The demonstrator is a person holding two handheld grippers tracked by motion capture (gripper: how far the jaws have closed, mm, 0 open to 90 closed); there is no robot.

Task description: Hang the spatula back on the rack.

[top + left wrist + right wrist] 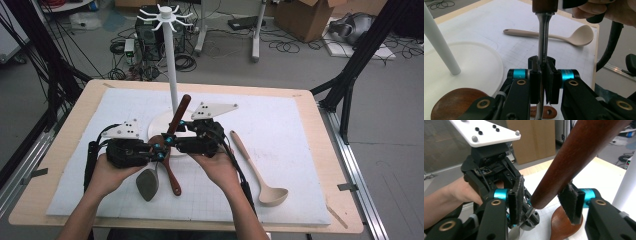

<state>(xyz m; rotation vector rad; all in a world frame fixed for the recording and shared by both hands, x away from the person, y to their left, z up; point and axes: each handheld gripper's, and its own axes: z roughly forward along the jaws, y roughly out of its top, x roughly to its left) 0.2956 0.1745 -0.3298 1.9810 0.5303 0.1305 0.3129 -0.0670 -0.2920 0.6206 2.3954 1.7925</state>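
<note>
A spatula with a grey head (pixel 147 184), a metal shaft (pixel 543 37) and a dark wooden handle (pixel 180 112) stands tilted over the mat. My left gripper (pixel 161 152) (pixel 543 82) is shut on the shaft just below the handle. My right gripper (pixel 172 139) (pixel 544 202) is open, with its jaws on either side of the handle's lower end (pixel 564 167). The right pad lies close against the wood and a gap remains at the left pad (pixel 516 200). The left gripper's body (pixel 491 170) faces it close by.
A wooden spoon (pixel 172 177) (pixel 456 103) lies under the grippers, its bowl on the round white base (pixel 160 122) of a hook stand (pixel 171 65) (pixel 439 42). A beige ladle (pixel 260 172) (pixel 574 37) lies to the right on the white mat (pixel 280 120).
</note>
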